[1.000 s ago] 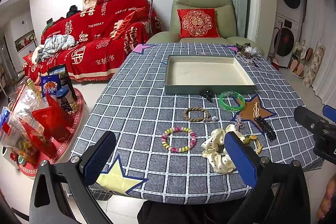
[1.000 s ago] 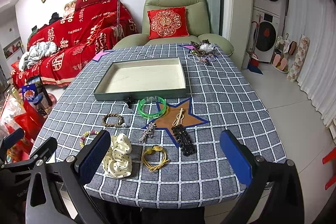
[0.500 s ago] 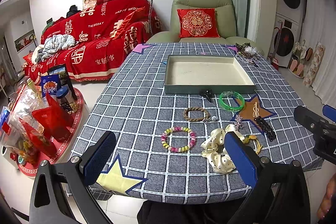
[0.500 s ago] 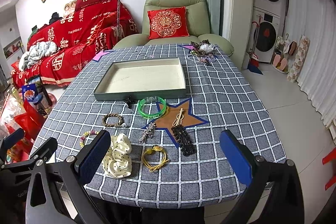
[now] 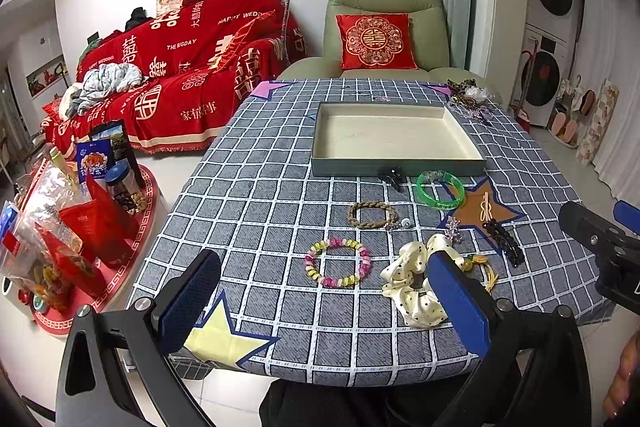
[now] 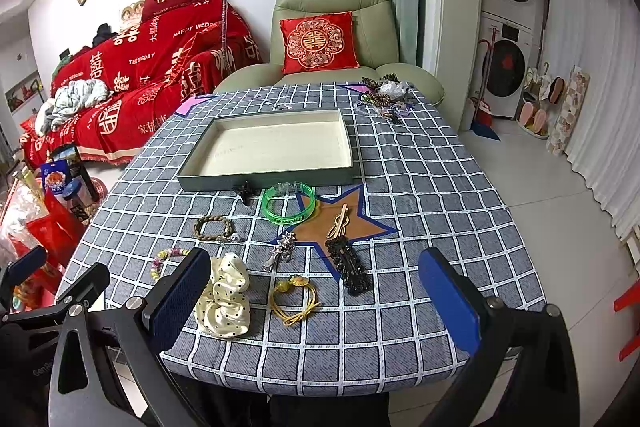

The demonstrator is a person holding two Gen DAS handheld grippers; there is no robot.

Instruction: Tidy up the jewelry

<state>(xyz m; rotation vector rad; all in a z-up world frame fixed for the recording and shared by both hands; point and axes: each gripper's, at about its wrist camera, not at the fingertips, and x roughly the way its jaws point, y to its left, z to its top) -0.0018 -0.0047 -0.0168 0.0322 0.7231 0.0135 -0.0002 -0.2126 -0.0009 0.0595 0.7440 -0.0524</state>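
An empty grey-green tray (image 5: 396,167) (image 6: 264,182) lies mid-table on the checked cloth. In front of it are a green bangle (image 5: 440,189) (image 6: 289,205), a brown braided bracelet (image 5: 372,215) (image 6: 214,229), a pastel bead bracelet (image 5: 338,263), a cream dotted scrunchie (image 5: 412,297) (image 6: 224,297), a yellow hair tie (image 6: 294,297), a black hair clip (image 5: 503,238) (image 6: 348,265), a gold clip (image 6: 339,225) and a silver charm (image 6: 282,250). My left gripper (image 5: 320,301) and right gripper (image 6: 314,301) hang open above the near table edge, holding nothing.
More tangled jewelry (image 6: 384,97) sits at the far right corner. A green armchair (image 5: 384,27) stands behind the table and a red sofa (image 5: 180,67) to the left. A low round stand with snacks (image 5: 72,227) is at the left. Washing machines (image 6: 508,27) line the right wall.
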